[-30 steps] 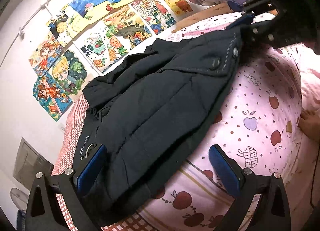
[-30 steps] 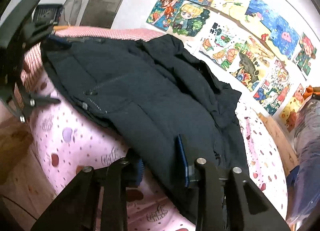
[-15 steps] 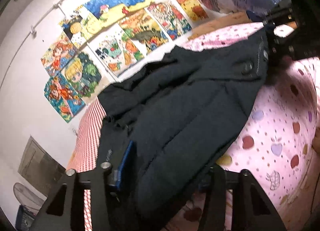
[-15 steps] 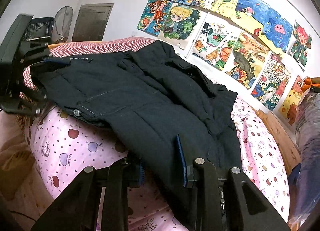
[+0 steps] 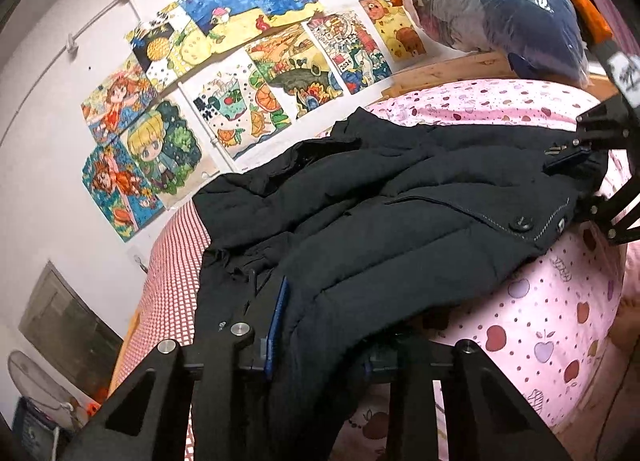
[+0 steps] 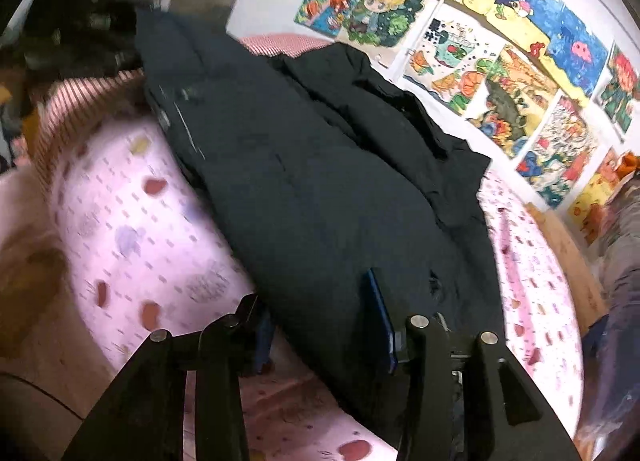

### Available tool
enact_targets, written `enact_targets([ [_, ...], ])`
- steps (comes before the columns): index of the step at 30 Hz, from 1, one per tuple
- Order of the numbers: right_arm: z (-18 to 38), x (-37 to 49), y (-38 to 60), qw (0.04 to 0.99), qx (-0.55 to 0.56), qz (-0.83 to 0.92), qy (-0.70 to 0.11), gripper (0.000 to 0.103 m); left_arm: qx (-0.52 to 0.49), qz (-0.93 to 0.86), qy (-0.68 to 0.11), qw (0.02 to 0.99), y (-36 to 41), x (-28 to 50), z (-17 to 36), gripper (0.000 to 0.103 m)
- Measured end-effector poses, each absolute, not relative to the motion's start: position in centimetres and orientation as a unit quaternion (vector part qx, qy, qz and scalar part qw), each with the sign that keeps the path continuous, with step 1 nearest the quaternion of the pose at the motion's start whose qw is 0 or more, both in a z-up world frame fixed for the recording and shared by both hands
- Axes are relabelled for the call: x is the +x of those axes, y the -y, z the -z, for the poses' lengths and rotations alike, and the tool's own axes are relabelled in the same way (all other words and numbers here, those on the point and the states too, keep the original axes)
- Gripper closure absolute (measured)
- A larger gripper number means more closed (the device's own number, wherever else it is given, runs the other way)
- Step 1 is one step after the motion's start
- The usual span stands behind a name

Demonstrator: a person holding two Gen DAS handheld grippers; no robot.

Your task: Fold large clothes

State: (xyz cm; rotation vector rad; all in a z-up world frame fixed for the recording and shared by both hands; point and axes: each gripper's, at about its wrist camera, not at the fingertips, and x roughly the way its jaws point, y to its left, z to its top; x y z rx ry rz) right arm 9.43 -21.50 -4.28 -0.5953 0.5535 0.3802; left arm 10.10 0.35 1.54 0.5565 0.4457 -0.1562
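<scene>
Left tongs (image 5: 320,325): clenched on the near edge of the jacket (image 5: 400,229). A second ago these fingers stood wide apart with the hem only lying between them; half a second ago they had closed in, and now dark padded cloth is bunched between the blue pads (image 5: 278,325).

Right tongs (image 6: 324,325): also clamped on the jacket (image 6: 320,189), a thick fold pinched between the fingers, as in both earlier looks. This view is smeared with motion now where it was sharp before, so I judge this hand is moving.

The right tongs (image 5: 600,149) show far off in the left view, holding the other end of the same edge.

Jacket: lies across the bed (image 5: 552,325), on the pink apple-print sheet, collar end toward the wall of drawings (image 5: 248,73). The near edge is lifted off the sheet at both grips; the rest rests on the bed. A red checked cover (image 5: 172,261) shows beside it.

Meaning: both ends of the edge are now secured, so I judge the fold-over toward the wall can begin. Risk: bulky padding may slip from the pads.
</scene>
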Motion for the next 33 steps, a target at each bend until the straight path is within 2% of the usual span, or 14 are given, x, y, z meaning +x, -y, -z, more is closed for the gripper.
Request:
enact_targets([
  [4, 3.6, 9.9, 22.4, 0.913, -0.274, -0.157, -0.260, 0.066, 0.267, 0.076, -0.217, 0.936, -0.4, 10.1, -1.8, 0.076],
  [6, 2.7, 9.7, 22.5, 0.918, -0.266, -0.159, -0.248, 0.075, 0.263, 0.076, -0.209, 0.939, -0.4, 10.0, -2.0, 0.080],
  [7, 2.4, 9.5, 22.5, 0.921, -0.267, -0.156, -0.238, 0.084, 0.258, 0.074, -0.201, 0.942, -0.4, 9.8, -2.3, 0.083],
  [11, 0.0, 8.8, 23.0, 0.940, -0.250, -0.141, -0.187, 0.091, 0.236, 0.069, -0.169, 0.955, -0.8, 9.4, -3.8, 0.089],
  [33, -12.3, 7.3, 25.0, 0.974, -0.187, -0.131, -0.005, 0.094, 0.131, 0.058, -0.051, 0.988, -2.7, 7.9, -14.9, 0.093],
])
